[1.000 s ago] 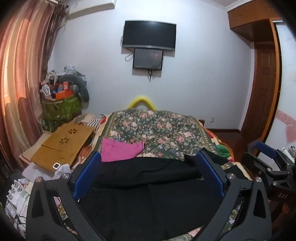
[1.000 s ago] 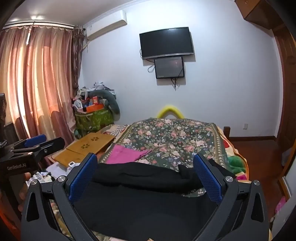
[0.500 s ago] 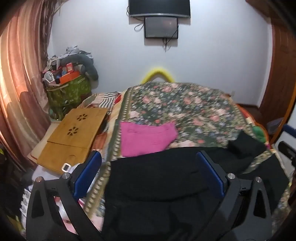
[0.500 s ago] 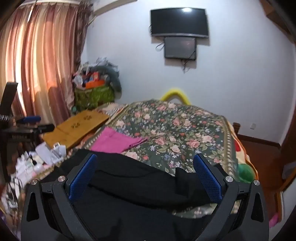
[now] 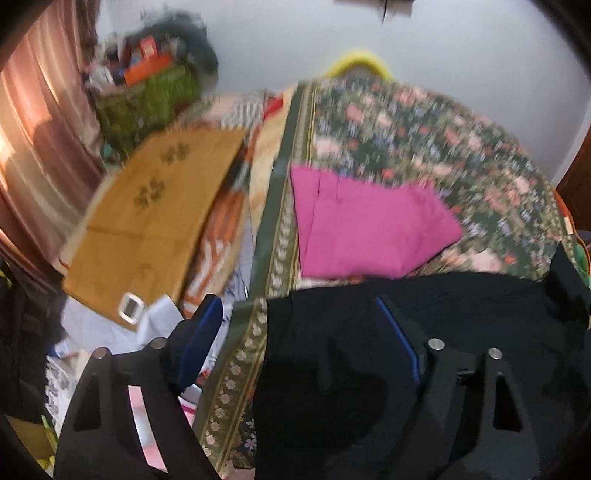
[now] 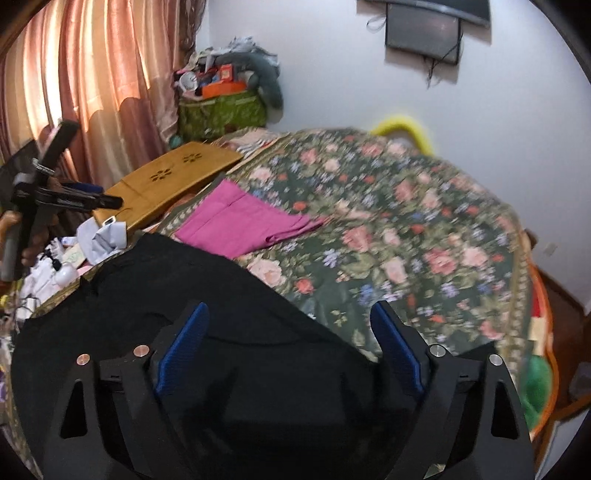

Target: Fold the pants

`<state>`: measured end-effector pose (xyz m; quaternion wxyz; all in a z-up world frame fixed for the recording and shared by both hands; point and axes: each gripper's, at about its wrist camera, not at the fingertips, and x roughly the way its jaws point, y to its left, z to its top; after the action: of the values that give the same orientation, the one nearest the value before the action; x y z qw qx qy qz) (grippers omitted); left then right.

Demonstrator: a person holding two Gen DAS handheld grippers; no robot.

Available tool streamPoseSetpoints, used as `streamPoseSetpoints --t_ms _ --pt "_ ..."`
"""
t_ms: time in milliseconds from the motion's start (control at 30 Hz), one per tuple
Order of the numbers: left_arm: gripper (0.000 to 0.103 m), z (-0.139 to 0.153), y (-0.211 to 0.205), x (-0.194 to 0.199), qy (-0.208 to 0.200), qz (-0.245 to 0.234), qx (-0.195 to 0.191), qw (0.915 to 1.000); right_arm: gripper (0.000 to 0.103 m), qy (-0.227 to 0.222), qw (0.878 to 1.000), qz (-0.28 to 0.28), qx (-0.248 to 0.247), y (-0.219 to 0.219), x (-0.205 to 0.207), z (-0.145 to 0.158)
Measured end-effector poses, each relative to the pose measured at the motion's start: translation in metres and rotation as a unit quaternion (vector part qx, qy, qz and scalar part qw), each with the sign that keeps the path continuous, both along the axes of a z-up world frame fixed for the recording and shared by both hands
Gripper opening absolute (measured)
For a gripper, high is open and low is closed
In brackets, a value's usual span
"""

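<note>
**Black pants spread at the near edge of a floral bed, both grippers above them, jaws closing**

Left gripper (image 5: 301, 332): jaws apart and closing, nothing pressed between the blue pads. Black pants (image 5: 461, 332) lying flat under its right finger and beyond; left finger out past the garment's left edge, over the bedspread border and the clutter beside the bed.

Right gripper (image 6: 291, 343): jaws likewise apart and closing, pads bare. Pants (image 6: 166, 280) spread beneath and between both fingers, their far edge running diagonally just ahead of the fingertips.

Underneath, a floral bedspread (image 6: 424, 229), dark green with pink roses. Just beyond the pants, one folded pink garment (image 5: 369, 229), apart from the black cloth in the right view, seemingly touching in the blurred left one. Left of the bed, one wooden lap tray (image 5: 155, 206) with flower cutouts. Farther back, one green bag (image 6: 221, 114) heaped with odds and ends, against pink curtains (image 6: 92, 74). On the white wall, two dark screens (image 6: 424, 29), one above the other. At the bed's far end, one yellow arch (image 6: 402, 127).

In the right view, far left, the other gripper held in a hand (image 6: 33, 243).
</note>
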<state>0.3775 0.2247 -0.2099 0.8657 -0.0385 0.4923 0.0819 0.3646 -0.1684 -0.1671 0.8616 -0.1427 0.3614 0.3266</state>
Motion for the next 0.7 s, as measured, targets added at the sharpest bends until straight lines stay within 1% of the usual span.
streamPoseSetpoints --t_ms 100,133,200,267,300,333,400,467,500,533,567,633,700 --pt "0.081 -0.025 0.012 0.012 0.032 0.008 -0.023 0.9992 0.086 0.021 1.0 -0.002 -0.011 0.004 0.019 -0.014" --pt "0.077 -0.038 0.015 0.018 0.046 0.009 -0.035 0.9983 0.086 0.028 0.999 0.0 -0.017 0.006 0.025 -0.02" --pt "0.072 -0.053 0.018 0.025 0.064 0.015 -0.046 0.9968 0.087 0.049 0.999 0.004 -0.022 0.008 0.038 -0.032" --pt "0.069 -0.071 0.022 0.033 0.085 0.017 -0.067 0.994 0.086 0.102 0.994 0.023 -0.022 0.009 0.052 -0.048" --pt "0.066 -0.078 0.024 0.036 0.093 0.018 -0.076 0.9926 0.086 0.127 0.991 0.022 -0.023 0.011 0.059 -0.058" --pt "0.06 -0.087 0.026 0.04 0.103 0.02 -0.086 0.9907 0.086 0.14 0.99 0.02 -0.025 0.012 0.063 -0.065" --pt "0.054 -0.096 0.027 0.045 0.117 0.017 -0.097 0.9883 0.086 0.156 0.987 0.021 -0.029 0.015 0.071 -0.076" --pt "0.054 -0.105 0.028 0.051 0.128 0.019 -0.102 0.9863 0.086 0.163 0.986 0.026 -0.033 0.017 0.075 -0.084" --pt "0.053 -0.111 0.029 0.054 0.134 0.02 -0.108 0.9848 0.086 0.174 0.983 0.032 -0.037 0.02 0.076 -0.09" --pt "0.048 -0.113 0.03 0.055 0.137 0.022 -0.112 0.984 0.087 0.184 0.981 0.04 -0.042 0.022 0.076 -0.095" --pt "0.044 -0.117 0.03 0.057 0.135 0.026 -0.122 0.9829 0.087 0.186 0.981 0.042 -0.047 0.024 0.075 -0.098" --pt "0.036 -0.119 0.029 0.057 0.128 0.034 -0.124 0.9833 0.087 0.166 0.983 0.049 -0.062 0.028 0.07 -0.103" --pt "0.034 -0.119 0.024 0.059 0.122 0.034 -0.111 0.9857 0.087 0.14 0.986 0.055 -0.07 0.03 0.065 -0.105"
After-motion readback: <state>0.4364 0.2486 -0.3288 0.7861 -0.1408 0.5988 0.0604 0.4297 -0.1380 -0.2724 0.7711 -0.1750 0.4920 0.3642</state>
